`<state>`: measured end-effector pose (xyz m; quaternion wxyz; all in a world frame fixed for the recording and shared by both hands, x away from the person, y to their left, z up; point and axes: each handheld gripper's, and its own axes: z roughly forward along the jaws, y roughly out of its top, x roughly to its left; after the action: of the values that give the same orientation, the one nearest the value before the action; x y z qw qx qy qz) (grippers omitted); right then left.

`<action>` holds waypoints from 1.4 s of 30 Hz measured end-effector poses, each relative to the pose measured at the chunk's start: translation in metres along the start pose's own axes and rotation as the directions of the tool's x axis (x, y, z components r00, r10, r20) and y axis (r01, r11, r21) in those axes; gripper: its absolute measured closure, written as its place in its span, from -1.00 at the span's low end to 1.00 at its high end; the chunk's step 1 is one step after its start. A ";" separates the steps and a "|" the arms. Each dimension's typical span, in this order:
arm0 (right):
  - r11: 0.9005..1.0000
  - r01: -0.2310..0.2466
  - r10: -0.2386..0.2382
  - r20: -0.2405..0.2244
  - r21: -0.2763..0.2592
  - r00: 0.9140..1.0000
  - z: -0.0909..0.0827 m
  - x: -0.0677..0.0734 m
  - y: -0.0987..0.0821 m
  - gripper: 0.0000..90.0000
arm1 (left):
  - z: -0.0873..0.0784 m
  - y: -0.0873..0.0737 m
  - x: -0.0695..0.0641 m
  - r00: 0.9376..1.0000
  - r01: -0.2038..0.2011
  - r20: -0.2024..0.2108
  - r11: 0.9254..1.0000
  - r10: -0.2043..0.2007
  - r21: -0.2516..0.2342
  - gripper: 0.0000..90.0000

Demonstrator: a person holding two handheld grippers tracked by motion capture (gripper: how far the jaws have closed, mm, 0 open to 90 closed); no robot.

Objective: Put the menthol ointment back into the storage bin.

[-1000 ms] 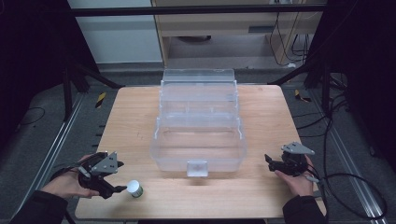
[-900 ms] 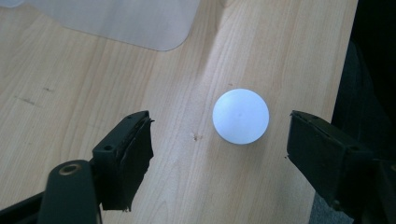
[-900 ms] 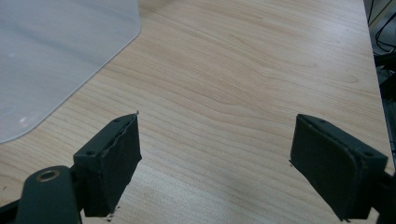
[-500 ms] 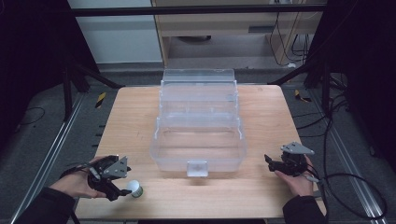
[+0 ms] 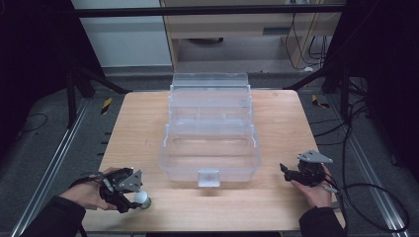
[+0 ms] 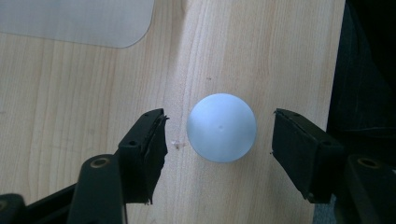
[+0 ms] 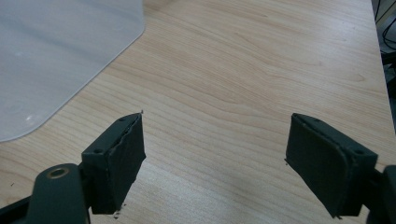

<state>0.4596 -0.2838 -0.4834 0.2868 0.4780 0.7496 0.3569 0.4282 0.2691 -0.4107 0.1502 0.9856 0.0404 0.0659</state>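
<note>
- White round cap (image 6: 221, 127) stands on the tabletop (image 5: 276, 118) near its front left edge, between the left gripper (image 6: 218, 135) jaws, which have just been closing; neither pad touches it.
- Grasping step; next, I think, close fully, then lift.
- Right gripper (image 7: 212, 154) jaws are spread, empty.

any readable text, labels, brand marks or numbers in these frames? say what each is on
None readable.
Small white-capped container between the jaws of the left gripper: the cap is plain, no print.
Clear plastic organiser box: no label visible; its front latch is blank.
Yellow-and-black striped tags on the floor: hazard stripes, no lettering.
Wooden table: bare wood grain.
</note>
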 end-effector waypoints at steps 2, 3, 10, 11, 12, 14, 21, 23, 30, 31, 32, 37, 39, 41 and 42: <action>1.000 0.004 -0.004 0.002 0.001 1.000 0.000 0.000 0.000 -0.56 | 0.003 0.001 0.000 1.000 -0.008 0.002 1.000 0.008 0.009 -0.21; 1.000 0.004 -0.004 0.000 0.001 1.000 0.001 0.000 0.000 -0.56 | 0.003 0.002 0.001 1.000 -0.012 0.005 1.000 0.012 0.016 -0.20; 1.000 0.003 -0.003 -0.007 0.009 1.000 0.001 0.000 0.000 -0.55 | 0.010 0.005 0.003 1.000 -0.029 0.011 0.998 0.028 0.059 -0.09; 1.000 0.000 0.000 -0.007 0.011 1.000 0.001 0.001 0.000 -0.55 | 0.011 0.005 0.003 0.999 -0.033 0.013 0.997 0.033 0.066 -0.07; 1.000 0.000 0.000 -0.009 0.013 1.000 0.001 0.001 0.000 -0.55 | 0.012 0.006 0.003 0.999 -0.030 0.017 0.997 0.029 0.069 -0.05; 1.000 0.004 -0.004 -0.008 0.013 1.000 0.001 0.001 0.000 -0.55 | 0.014 0.007 0.004 0.999 -0.037 0.022 0.996 0.035 0.085 -0.03; 1.000 0.010 -0.010 -0.013 0.018 1.000 0.002 0.001 -0.001 -0.53 | 0.020 0.009 0.004 0.998 -0.046 0.042 0.993 0.042 0.107 0.05; 1.000 0.010 -0.010 -0.016 0.018 1.000 0.002 0.001 -0.001 -0.52 | 0.021 0.010 0.004 0.998 -0.045 0.047 0.992 0.040 0.114 0.07; 1.000 0.011 -0.010 -0.020 0.019 1.000 0.002 0.001 -0.001 -0.51 | 0.022 0.011 0.005 0.998 -0.035 0.055 0.991 0.028 0.129 0.10; 1.000 0.013 -0.012 -0.021 0.019 1.000 0.002 0.001 -0.001 -0.51 | 0.022 0.012 0.005 0.998 -0.034 0.056 0.991 0.027 0.133 0.10; 1.000 0.012 -0.012 -0.021 0.019 1.000 0.002 0.001 -0.001 -0.51 | 0.021 0.012 0.005 0.998 -0.034 0.056 0.990 0.026 0.136 0.11; 1.000 0.011 -0.010 -0.024 0.021 1.000 0.002 0.001 -0.001 -0.51 | 0.021 0.013 0.006 0.998 -0.020 0.058 0.990 0.012 0.137 0.11; 1.000 0.009 -0.009 -0.023 0.022 1.000 0.001 0.001 -0.001 -0.51 | 0.019 0.014 0.006 0.998 -0.012 0.058 0.991 0.005 0.133 0.11; 1.000 0.011 -0.010 -0.022 0.023 1.000 0.001 0.000 -0.001 -0.50 | 0.016 0.016 0.006 0.998 -0.012 0.055 0.991 0.005 0.132 0.11; 1.000 0.007 -0.007 -0.023 0.022 1.000 0.001 0.001 -0.001 -0.50 | 0.014 0.017 0.007 0.999 -0.013 0.053 0.991 0.006 0.131 0.11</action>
<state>0.4599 -0.2830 -0.4846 0.2741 0.4744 0.7583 0.3533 0.4378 0.2498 -0.4178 0.0859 0.9949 0.0360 0.0379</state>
